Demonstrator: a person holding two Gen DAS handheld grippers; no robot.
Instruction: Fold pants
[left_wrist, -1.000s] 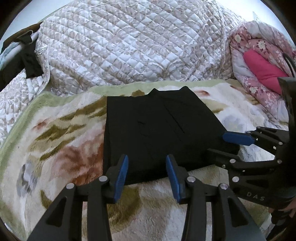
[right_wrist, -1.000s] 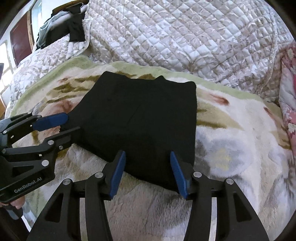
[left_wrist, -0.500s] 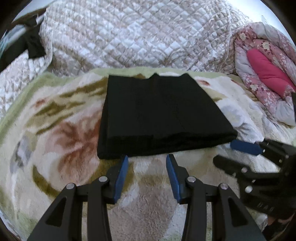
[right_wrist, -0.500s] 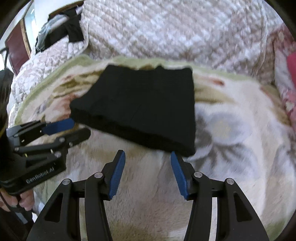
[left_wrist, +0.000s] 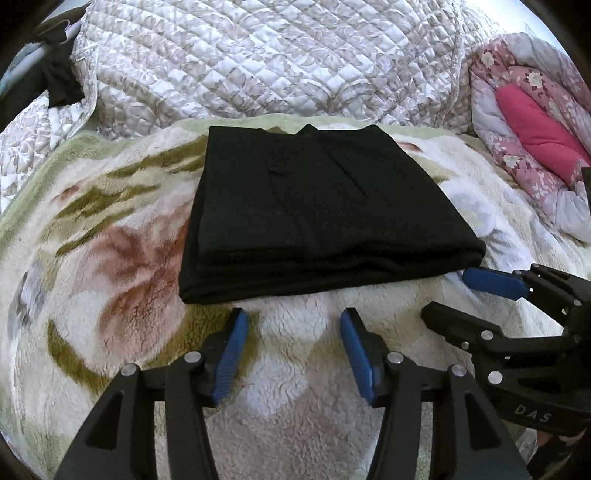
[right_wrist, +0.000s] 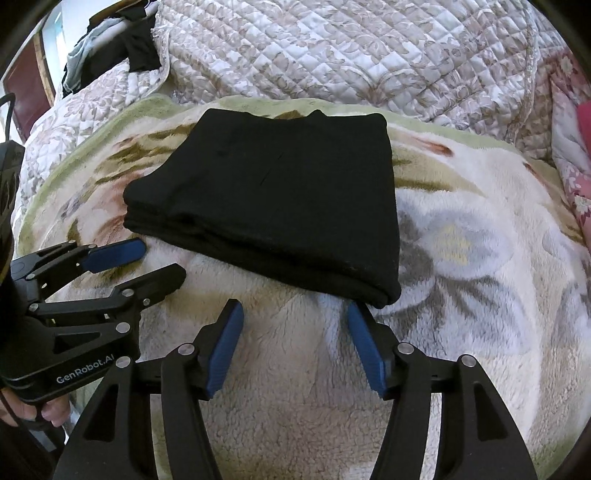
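Black pants (left_wrist: 317, 206) lie folded just ahead of us, long edge crosswise; our left gripper (left_wrist: 293, 347) and right gripper (right_wrist: 295, 345) both spread, empty.

**Bright daylight, sharp centre, heavy fisheye bend**

Both views are evenly lit by soft daylight. The brightest spots sit in the upper corners, above the quilted cover (left_wrist: 280, 62), where the sky-white patches are blown out. The black pants (left_wrist: 317, 218) read as a nearly flat dark mass; only faint seams and the stacked fold edges nearest the camera show, and a thin soft shadow lies on the fleece blanket (left_wrist: 110, 280) under that near edge. In the right wrist view the pants (right_wrist: 280, 199) lose even more detail. Focus is crisp on the blanket pile in front of the pants. Lines bow outward away from the pants, and a black vignette rings each frame. No motion blur shows.
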